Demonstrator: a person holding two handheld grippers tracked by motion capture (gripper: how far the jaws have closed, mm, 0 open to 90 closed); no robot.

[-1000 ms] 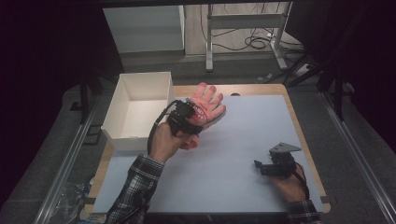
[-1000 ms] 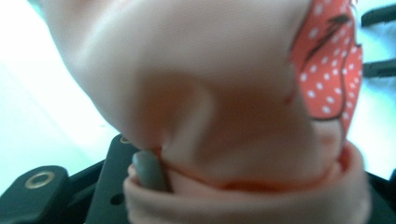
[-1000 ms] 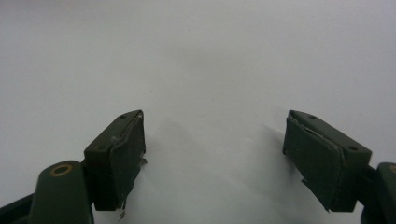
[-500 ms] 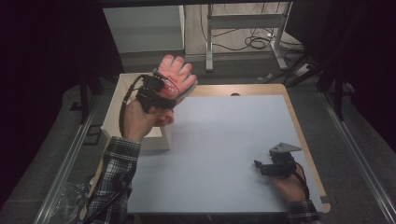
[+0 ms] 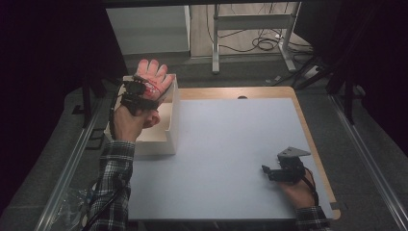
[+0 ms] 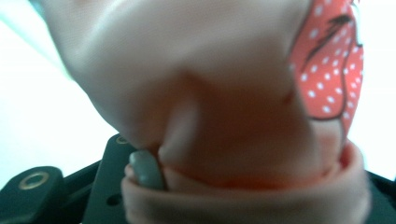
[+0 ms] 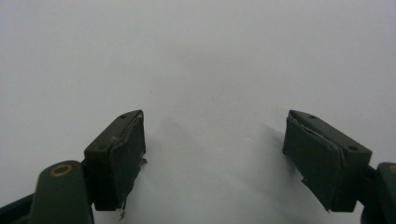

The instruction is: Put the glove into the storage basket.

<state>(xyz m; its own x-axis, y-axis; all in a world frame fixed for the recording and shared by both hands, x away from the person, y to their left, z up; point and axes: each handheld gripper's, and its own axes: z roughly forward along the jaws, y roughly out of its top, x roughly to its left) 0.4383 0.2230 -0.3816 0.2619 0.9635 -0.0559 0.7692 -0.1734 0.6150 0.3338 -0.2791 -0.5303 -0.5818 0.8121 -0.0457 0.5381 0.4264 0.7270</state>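
L gripper [image 5: 144, 91] clamps pink glove [image 5: 153, 77] over white box [image 5: 172, 120], 10 o'clock | R gripper [image 5: 269, 172] jaws apart, empty, 4 o'clock | risk: glove snags box rim, flops outside

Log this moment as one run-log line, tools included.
left tool: shut on pink glove, above white box | right tool: open, nothing between jaws, on white mat | glove not yet released
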